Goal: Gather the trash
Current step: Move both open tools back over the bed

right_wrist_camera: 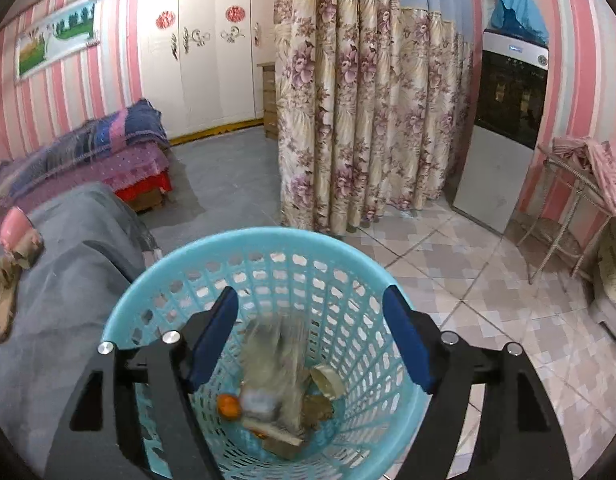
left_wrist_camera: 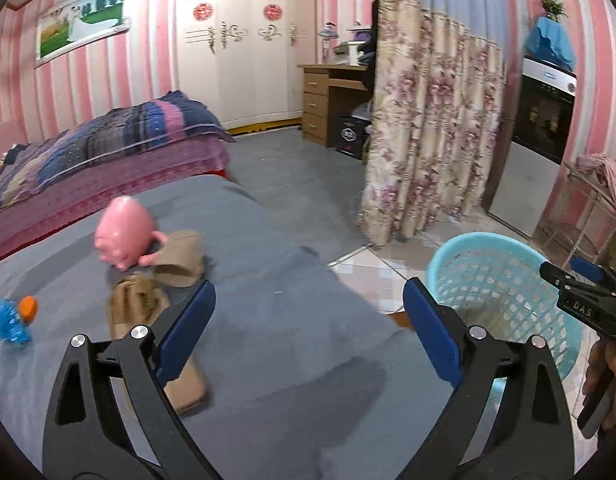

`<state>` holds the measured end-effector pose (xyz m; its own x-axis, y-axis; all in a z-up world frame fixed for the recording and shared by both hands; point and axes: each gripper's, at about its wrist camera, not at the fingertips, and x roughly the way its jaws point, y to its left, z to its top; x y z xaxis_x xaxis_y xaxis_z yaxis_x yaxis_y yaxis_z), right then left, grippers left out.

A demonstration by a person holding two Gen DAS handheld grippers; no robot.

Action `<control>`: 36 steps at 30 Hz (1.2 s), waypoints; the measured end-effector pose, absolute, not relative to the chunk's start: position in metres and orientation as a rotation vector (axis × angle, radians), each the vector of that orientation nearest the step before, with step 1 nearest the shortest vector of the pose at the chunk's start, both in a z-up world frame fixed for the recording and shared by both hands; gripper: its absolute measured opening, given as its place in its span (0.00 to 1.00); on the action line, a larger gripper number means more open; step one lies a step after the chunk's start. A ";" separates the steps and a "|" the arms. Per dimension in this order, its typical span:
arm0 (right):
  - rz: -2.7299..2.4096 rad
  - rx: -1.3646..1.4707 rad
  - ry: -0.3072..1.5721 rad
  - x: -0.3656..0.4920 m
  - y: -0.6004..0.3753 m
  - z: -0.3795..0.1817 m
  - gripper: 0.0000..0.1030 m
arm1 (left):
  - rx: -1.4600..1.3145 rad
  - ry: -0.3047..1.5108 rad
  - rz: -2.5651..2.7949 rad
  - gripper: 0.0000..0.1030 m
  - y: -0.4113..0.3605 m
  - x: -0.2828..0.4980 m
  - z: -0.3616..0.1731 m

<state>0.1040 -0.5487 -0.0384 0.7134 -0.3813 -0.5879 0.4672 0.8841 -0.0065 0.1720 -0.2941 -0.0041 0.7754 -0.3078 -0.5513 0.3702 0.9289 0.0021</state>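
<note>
A: R claw is wide over the blue basket; a blurred clear piece is dropping onto trash inside. We stay centred over it till it lands.

B: L claw is wide & empty over the grey-covered counter. Next we go for the brown scraps by the pink toy.

A: Writing? Only "DAS" on the R claw's body.

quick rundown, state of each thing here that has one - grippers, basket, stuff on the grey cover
left gripper: open, nothing between its fingers
right gripper: open above the basket, a blurred item falling below it
blue basket: upright on the tiled floor, partly filled with trash
pink toy: on the grey cover, not upright
brown cardboard pieces: crumpled, lying on the cover
blue ball with orange cap: lying on the cover
white wardrobe: doors closed
</note>
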 end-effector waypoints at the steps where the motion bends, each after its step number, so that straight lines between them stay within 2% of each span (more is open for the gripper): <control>1: -0.481 0.138 0.617 0.103 -0.546 -0.038 0.72 | 0.116 0.570 -0.353 0.89 -0.285 0.171 -0.002; 3: -0.509 0.104 0.606 0.100 -0.540 -0.037 0.80 | 0.113 0.561 -0.332 0.90 -0.270 0.168 0.002; 4: -0.517 0.087 0.598 0.099 -0.535 -0.035 0.88 | 0.108 0.558 -0.323 0.91 -0.263 0.167 0.004; 5: -0.518 0.078 0.593 0.099 -0.532 -0.035 0.90 | 0.101 0.555 -0.311 0.92 -0.254 0.166 0.006; 21: -0.255 0.073 0.531 0.140 -0.416 0.006 0.93 | 0.020 0.557 -0.068 0.94 -0.099 0.156 0.017; 36: -0.037 0.015 0.571 0.196 -0.301 -0.012 0.94 | -0.040 0.618 0.105 0.94 0.021 0.168 -0.020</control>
